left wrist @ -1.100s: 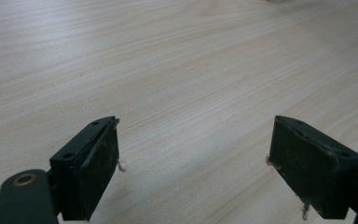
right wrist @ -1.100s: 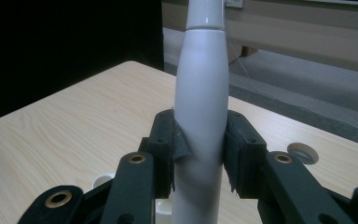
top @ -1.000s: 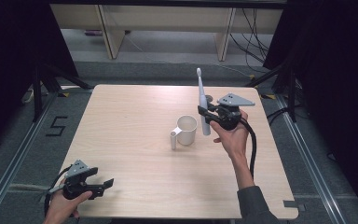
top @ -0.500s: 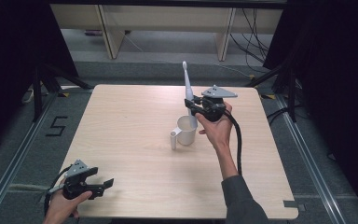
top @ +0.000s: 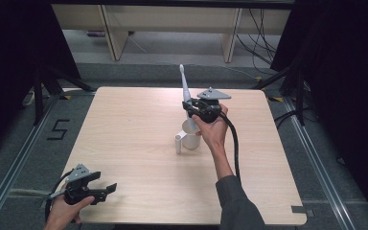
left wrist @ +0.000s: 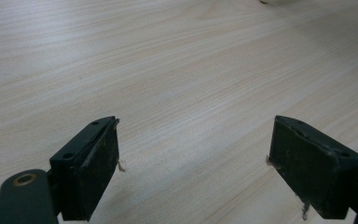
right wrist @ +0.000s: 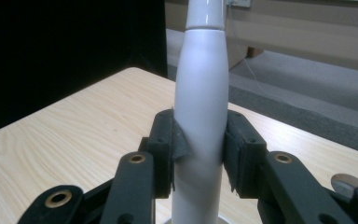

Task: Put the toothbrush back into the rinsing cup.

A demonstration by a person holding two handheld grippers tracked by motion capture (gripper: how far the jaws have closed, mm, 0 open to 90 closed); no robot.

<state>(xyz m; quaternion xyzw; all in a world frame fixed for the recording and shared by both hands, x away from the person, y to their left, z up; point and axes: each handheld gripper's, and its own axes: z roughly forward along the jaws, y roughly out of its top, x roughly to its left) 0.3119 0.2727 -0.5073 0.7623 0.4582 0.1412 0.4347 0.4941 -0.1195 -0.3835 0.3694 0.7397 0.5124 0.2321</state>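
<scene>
Nearest the person, well short of the mug [top: 190, 136] and off to its left at the table's [top: 124, 143] front corner: left gripper [top: 106, 189], resting low on the bare wood, jaws spread wide with nothing between them, pale grain visible through the gap in the left gripper view [left wrist: 193, 154]. Farther in, at the table's middle, the white mug itself, upright, handle turned toward the near-left. Directly above the mug, right gripper [top: 191, 109], clamped on the fat lower body of a white electric toothbrush [top: 187, 96]; pads [right wrist: 168, 144] pressed against both flanks of the barrel [right wrist: 200, 107] in the right gripper view. Brush held upright, slim neck and head rising beyond the gripper, base down at the mug's mouth, though whether inside the rim or just over it is hard to tell. Handling, as a judgement: rigid, smooth glossy plastic, probably slippery and a bit bottom-heavy, so best gripped right there on the thick barrel, never on the thin neck. Mug likely light enough to tip if knocked by the base. Beyond the mug, far table edge, then grey floor and cables.
</scene>
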